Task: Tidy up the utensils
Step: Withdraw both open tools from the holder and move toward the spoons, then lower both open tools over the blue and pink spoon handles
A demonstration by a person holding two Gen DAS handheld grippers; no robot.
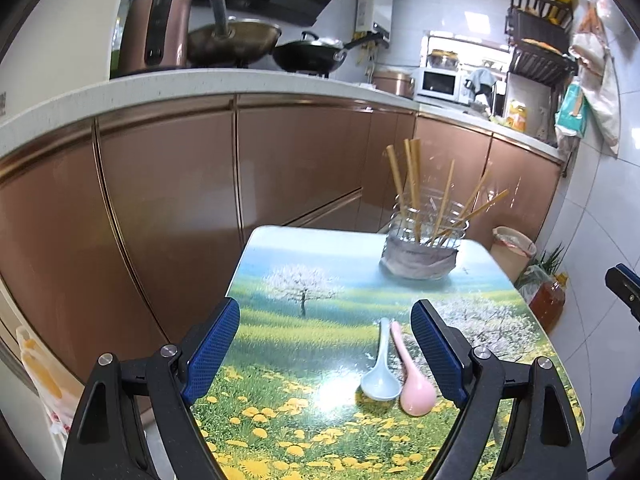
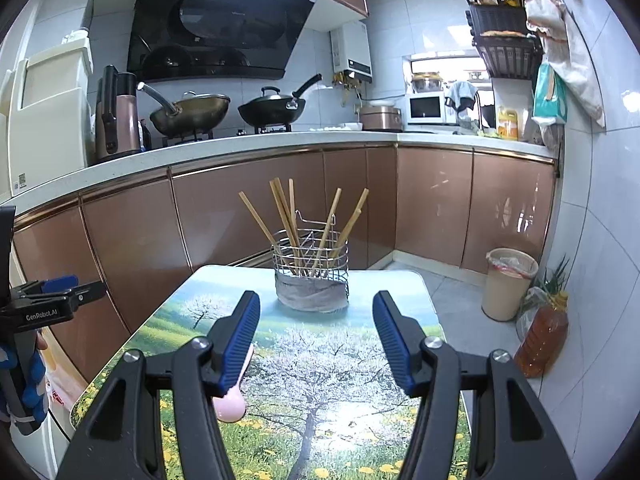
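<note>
Two glossy spoons, pale blue [image 1: 381, 376] and pink [image 1: 414, 384], lie touching on the shiny picture-printed table [image 1: 280, 280]. The wire holder [image 2: 311, 276] carries wooden chopsticks [image 2: 286, 216]. Left gripper [image 1: 325, 344] fingers are spread; right gripper [image 2: 316, 340] fingers are spread too, empty.

We see a small table [image 1: 280, 264] with rounded corners, its top printed with a landscape: blossoming trees, green meadow, yellow flowers along the near edge, pale sky at the far edge. Near the far edge stands a wire holder [image 1: 420, 248], upright, its lower part wrapped in grey cloth, with chopsticks [image 1: 412, 176] fanning out of the top. Closer to us, right of the middle in the left wrist view, two spoons lie flat side by side, bowls toward us and handles pointing away: a pale blue spoon [image 1: 380, 376] and a pink spoon [image 1: 416, 392] just to its right, touching or nearly so. They lie well apart from the holder.
</note>
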